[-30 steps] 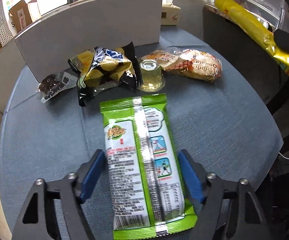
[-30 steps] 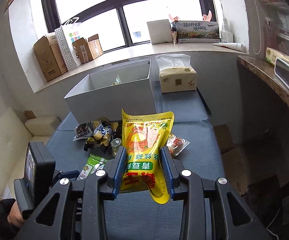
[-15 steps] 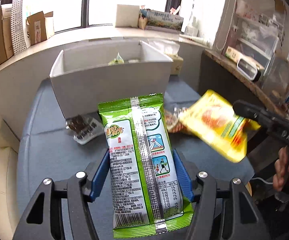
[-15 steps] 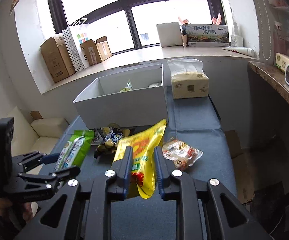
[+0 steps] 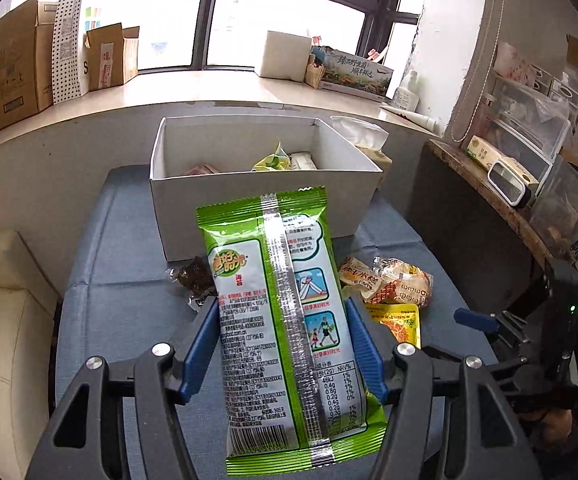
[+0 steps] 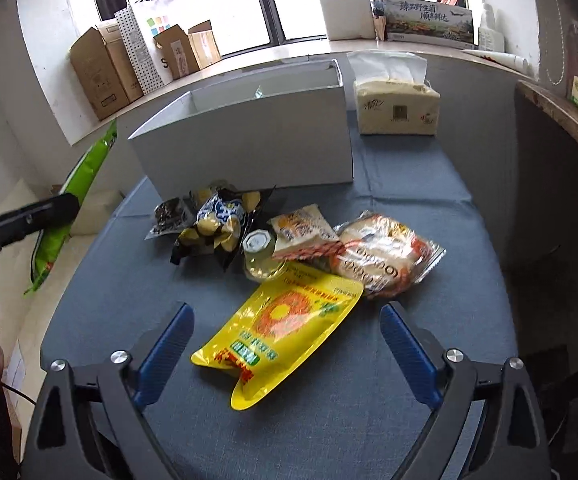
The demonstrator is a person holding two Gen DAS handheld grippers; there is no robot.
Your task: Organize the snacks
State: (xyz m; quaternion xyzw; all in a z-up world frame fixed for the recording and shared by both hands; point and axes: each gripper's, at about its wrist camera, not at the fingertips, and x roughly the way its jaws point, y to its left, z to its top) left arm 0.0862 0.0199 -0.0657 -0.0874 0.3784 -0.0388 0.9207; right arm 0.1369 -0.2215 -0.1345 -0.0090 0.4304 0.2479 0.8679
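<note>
While the left hand-held gripper (image 5: 281,350) pinches the green pack (image 5: 277,304), carry it over the box (image 5: 257,184) rim before releasing; the right hand-held gripper (image 6: 285,350) is opening, its jaws clear of the yellow pouch (image 6: 281,324) on the bench (image 6: 409,400).

**Foil, cloth and card**

The green snack packet (image 5: 285,312) is glossy plastic film with a silvery foil seam. The yellow pouch (image 6: 285,320) shines smooth. The counter (image 6: 409,420) wears matt blue woven cloth. The white box (image 6: 249,148) looks like matt card. The tongs' pads (image 6: 165,352) are ribbed blue plastic.
</note>
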